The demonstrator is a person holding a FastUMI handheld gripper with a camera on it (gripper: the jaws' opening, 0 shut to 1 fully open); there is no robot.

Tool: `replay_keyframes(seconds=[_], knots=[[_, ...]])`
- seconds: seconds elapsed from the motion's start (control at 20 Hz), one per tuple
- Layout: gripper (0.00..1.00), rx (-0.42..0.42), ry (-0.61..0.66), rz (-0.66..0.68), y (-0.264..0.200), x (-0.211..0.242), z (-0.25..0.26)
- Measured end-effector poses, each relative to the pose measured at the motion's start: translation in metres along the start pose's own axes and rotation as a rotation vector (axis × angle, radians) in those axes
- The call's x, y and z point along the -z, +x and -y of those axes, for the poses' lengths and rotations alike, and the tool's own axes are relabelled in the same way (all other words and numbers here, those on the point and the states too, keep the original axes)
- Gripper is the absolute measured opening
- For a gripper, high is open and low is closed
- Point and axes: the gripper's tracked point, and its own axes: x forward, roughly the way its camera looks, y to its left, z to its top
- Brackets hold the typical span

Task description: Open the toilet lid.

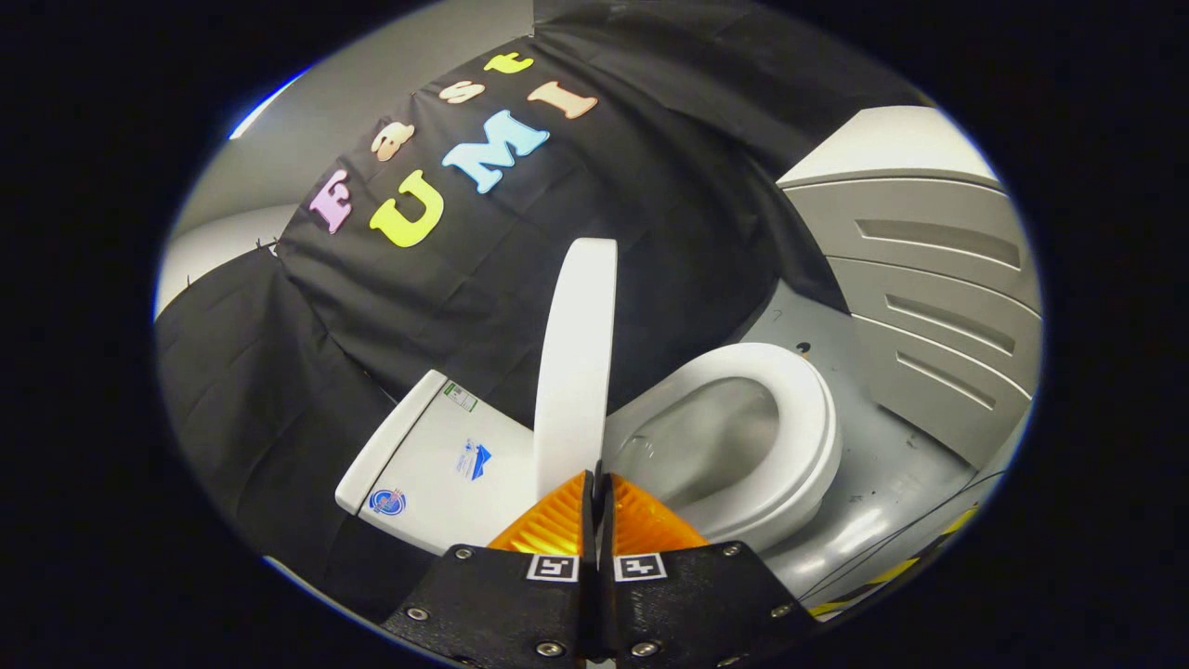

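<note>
The white toilet lid (pixel 576 362) is raised and seen edge-on, standing between the white tank (pixel 437 465) and the white seat (pixel 799 409) that rings the open grey bowl (pixel 706 437). My gripper (pixel 595 478) is shut, its two fingers pressed together with only a thin slit between them and nothing held. The fingertips sit right at the near end of the lid's edge; whether they touch it I cannot tell. The seat lies down on the bowl, to the right of the fingers.
A grey ribbed wall panel (pixel 938 288) stands beyond the seat. The grey floor (pixel 873 483) runs past the bowl, with a yellow-black striped strip (pixel 892 571) and thin cables on it. Black cloth (pixel 279 372) hangs behind the tank.
</note>
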Motion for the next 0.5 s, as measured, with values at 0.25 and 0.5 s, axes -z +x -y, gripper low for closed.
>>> replay_keyframes(seconds=[0.25, 0.5], knots=[[0.00, -0.017, -0.080, 0.013, -0.001, -0.003, -0.024], [0.00, -0.028, -0.159, 0.028, 0.001, -0.005, -0.045]])
